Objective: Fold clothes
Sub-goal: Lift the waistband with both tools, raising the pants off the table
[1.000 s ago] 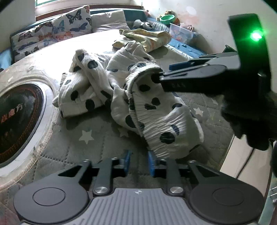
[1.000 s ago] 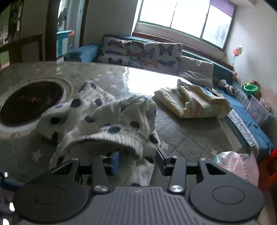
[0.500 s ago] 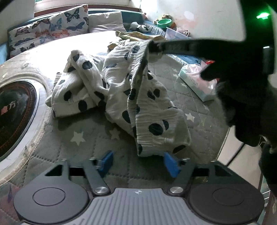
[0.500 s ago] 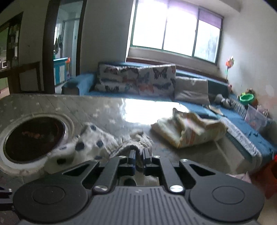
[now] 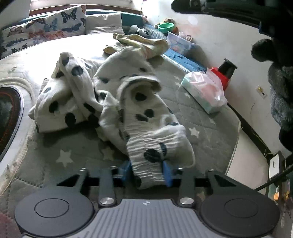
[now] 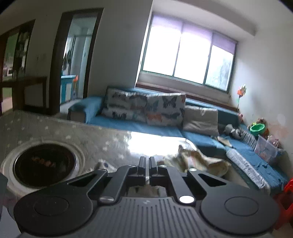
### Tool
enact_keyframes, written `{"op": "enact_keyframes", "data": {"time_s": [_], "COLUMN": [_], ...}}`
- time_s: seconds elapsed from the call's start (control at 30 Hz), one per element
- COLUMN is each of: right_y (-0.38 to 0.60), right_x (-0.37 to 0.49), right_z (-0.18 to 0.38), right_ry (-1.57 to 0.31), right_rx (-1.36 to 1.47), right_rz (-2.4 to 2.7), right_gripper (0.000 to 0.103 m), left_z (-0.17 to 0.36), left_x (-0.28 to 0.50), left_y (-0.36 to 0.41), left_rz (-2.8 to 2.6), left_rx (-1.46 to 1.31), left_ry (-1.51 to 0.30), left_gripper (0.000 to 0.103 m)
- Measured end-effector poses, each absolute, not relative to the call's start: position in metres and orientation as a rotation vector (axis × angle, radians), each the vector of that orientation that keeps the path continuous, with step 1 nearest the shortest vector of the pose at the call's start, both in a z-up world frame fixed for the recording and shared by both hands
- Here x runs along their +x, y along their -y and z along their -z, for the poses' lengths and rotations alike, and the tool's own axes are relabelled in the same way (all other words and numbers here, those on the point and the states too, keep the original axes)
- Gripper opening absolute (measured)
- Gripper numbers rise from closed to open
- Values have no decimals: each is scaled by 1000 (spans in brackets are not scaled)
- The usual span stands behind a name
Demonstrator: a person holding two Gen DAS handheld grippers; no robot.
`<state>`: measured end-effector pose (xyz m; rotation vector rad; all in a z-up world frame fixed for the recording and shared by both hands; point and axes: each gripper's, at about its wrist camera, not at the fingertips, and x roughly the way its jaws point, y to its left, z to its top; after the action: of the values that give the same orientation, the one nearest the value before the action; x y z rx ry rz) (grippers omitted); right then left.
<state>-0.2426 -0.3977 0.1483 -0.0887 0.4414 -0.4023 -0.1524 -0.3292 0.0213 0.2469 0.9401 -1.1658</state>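
Observation:
A white garment with black spots (image 5: 117,102) lies crumpled on the grey star-patterned table cover (image 5: 60,153). Its ribbed near end (image 5: 148,157) lies between the blue pads of my left gripper (image 5: 146,173), whose jaws stand open around it. My right gripper (image 6: 146,165) is raised high above the table with its jaws closed together; no cloth shows between its fingertips. It also shows as a dark bar along the top of the left wrist view (image 5: 219,11). A yellowish folded garment (image 5: 139,44) lies at the table's far side, blurred in the right wrist view (image 6: 199,163).
A round black hotplate (image 6: 44,163) is set into the table's left part. A bagged tissue pack (image 5: 205,91) lies near the right edge, a red object (image 5: 221,75) beyond it. A blue sofa with butterfly cushions (image 6: 146,109) runs behind.
My right gripper shut, rose and let the spotted garment drop; the cloth now lies slumped on the table. My left gripper moved forward so the garment's ribbed end sits between its open pads.

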Motion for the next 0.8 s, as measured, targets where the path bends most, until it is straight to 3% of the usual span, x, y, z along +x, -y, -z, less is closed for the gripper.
{"op": "enact_keyframes", "data": {"time_s": [0.07, 0.13, 0.2, 0.37, 0.47, 0.57, 0.7, 0.8], "right_y": [401, 404, 407, 411, 409, 407, 404, 401], "right_x": [-240, -238, -235, -229, -224, -220, -214, -210], "right_z": [-139, -129, -120, -99, -91, -84, -74, -67], "right_ry": [-487, -532, -577, -661, -658, -655, -651, -645], "right_rx": [-84, -78, -73, -61, -57, -52, -46, -43], "right_rz": [394, 385, 376, 358, 357, 356, 356, 353], "right_gripper": [8, 28, 38, 41, 48, 48, 23, 16], "left_z": [-21, -22, -24, -28, -32, -36, -42, -48], "left_x": [-154, -155, -154, -152, -154, -154, -147, -139], "left_y": [327, 324, 320, 312, 307, 300, 288, 275], "left_rz": [1158, 1147, 1138, 1118, 1112, 1103, 1061, 1024], "left_rx": [252, 254, 256, 264, 273, 282, 276, 277], "left_ry": [-926, -915, -907, -879, -856, -836, -815, -788], "left_gripper": [32, 29, 23, 22, 22, 21, 21, 21]}}
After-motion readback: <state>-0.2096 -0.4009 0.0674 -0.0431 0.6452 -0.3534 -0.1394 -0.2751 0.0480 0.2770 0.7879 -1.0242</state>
